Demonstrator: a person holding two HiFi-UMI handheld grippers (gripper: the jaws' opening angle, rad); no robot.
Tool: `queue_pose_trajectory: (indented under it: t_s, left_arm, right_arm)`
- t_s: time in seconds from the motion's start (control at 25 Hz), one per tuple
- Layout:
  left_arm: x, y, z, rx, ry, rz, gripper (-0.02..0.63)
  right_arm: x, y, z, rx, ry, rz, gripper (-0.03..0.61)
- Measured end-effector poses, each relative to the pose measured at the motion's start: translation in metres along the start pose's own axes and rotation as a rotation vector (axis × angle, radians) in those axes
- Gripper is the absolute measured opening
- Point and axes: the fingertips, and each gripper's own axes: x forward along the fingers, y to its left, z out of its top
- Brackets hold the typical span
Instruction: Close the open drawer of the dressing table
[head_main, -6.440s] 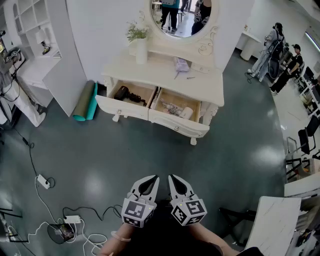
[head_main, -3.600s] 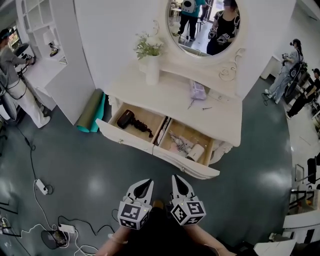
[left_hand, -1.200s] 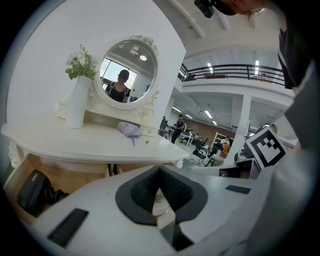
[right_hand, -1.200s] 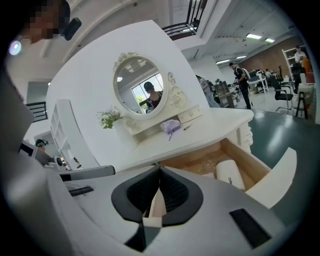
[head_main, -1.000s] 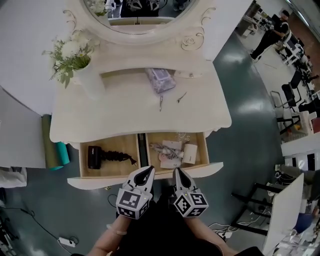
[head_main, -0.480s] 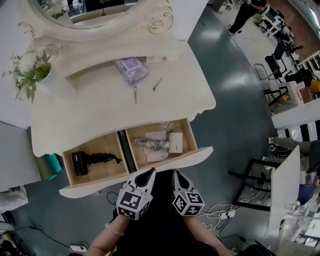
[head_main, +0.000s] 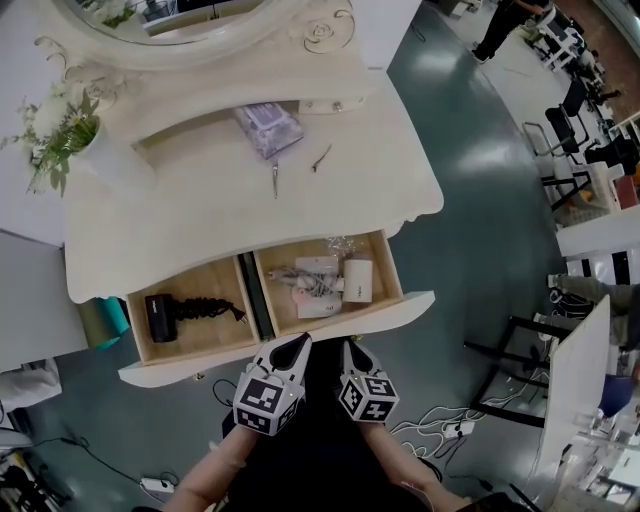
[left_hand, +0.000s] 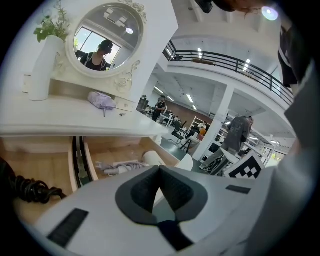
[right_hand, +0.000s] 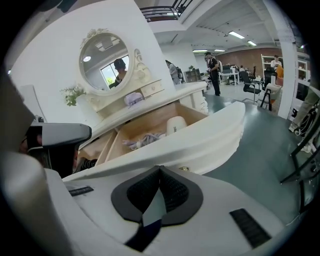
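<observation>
The cream dressing table (head_main: 210, 225) has both drawers pulled out. A black hair dryer (head_main: 170, 310) lies in the left drawer (head_main: 190, 362). The right drawer (head_main: 400, 305) holds a white bottle (head_main: 356, 280) and small items. My left gripper (head_main: 299, 341) is shut and empty, its tips just short of the drawer fronts near the divider. Beside it, my right gripper (head_main: 349, 347) is also shut and empty. In the right gripper view the right drawer's curved front (right_hand: 200, 140) fills the middle, with its knob (right_hand: 184, 169) just above my gripper (right_hand: 160, 169). The left gripper view looks over my gripper (left_hand: 160, 167) into both drawers.
On the tabletop stand a white vase with flowers (head_main: 90, 150) and a purple pouch (head_main: 268, 128), below the oval mirror (head_main: 170, 15). A teal rolled mat (head_main: 105, 320) leans left of the table. Cables (head_main: 440, 425) and a black frame (head_main: 515, 360) occupy the floor at right.
The person has walked up to the table, which now lies directly below the head camera. Both grippers have stayed shut and close together. Both drawers remain open.
</observation>
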Motion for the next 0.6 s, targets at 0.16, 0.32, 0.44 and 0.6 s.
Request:
queue_pose_trajectory:
  t_s: [0.16,0.32,0.44,0.6]
  left_arm:
    - [0.0,0.004,-0.003,-0.007,0.009,0.011,-0.002]
    - [-0.002,0.008,-0.007,-0.013,0.014,0.016,-0.003]
    - [-0.003,0.008,-0.005,-0.015,0.007,0.015,-0.002]
    - [-0.003,0.008,-0.002,-0.012,-0.005,0.014,-0.002]
  right_arm:
    - [0.007,0.004,0.002,-0.008,0.0,0.005,0.026]
    - [0.011,0.008,0.003,-0.023,0.003,0.004,0.026]
    - [0.011,0.009,0.006,-0.024,0.004,-0.001,0.026]
    - [0.015,0.01,0.01,-0.036,0.0,-0.004,0.026]
